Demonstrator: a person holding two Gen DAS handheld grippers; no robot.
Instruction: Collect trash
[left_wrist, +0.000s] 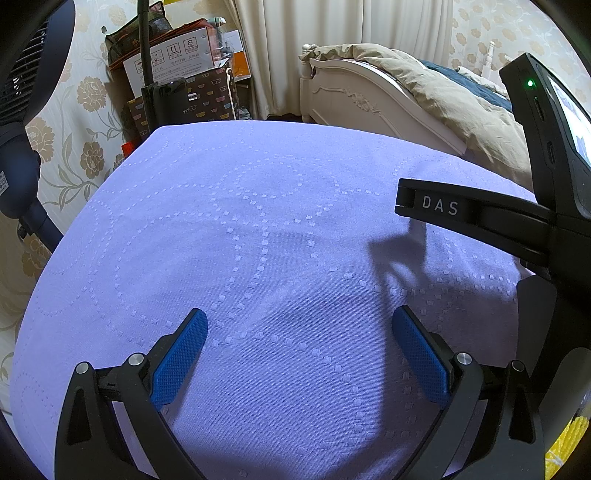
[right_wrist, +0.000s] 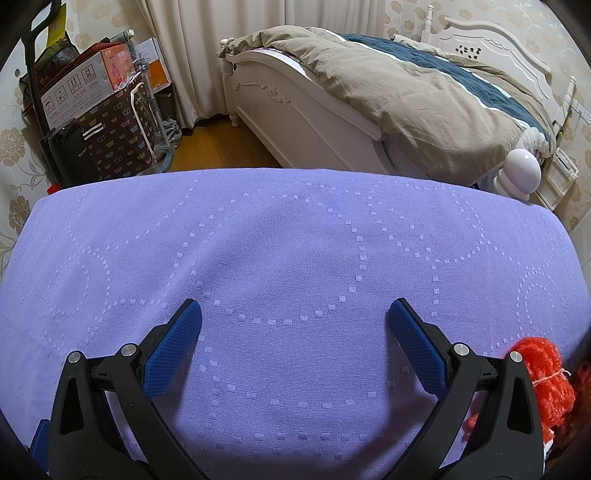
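A: Blue pads (left_wrist: 179, 360) of the left tongs (left_wrist: 301, 360) sit closest in the left wrist view, spread wide, with nothing between them but lilac cloth.

B: So no trash in front of that hand?

A: None that I can make out on the desk (left_wrist: 258, 229). Only a scrap of yellow mesh (left_wrist: 565, 439) shows at the far lower right edge, past the right-hand finger. It is too cropped to name. The other tool (left_wrist: 480, 218) crosses in from the right, above the cloth.

B: And the right wrist view?

A: Nearest again are the tongs, the right tongs (right_wrist: 293, 350), jaws just as wide apart and holding nothing. The cloth ahead of them is bare right up to the far edge.

B: Then where is the thing to collect?

A: A bundle of red mesh (right_wrist: 543, 373) lies on the desk at the lower right, just beside and partly behind the right-hand finger (right_wrist: 417, 350). A thin string is tied round it. It sits outside the open jaws, off to the right and back toward the handle, not ahead.

B: Which hand is nearer?

A: The right one, I judge. It would need to pull back and swing right before the jaws could straddle the bundle. Its long axis I cannot tell, since the frame edge and the finger hide much of it.

B: Anything else?

A: A bed (right_wrist: 369, 92) and stacked boxes (right_wrist: 96, 88) stand beyond the desk, well apart.
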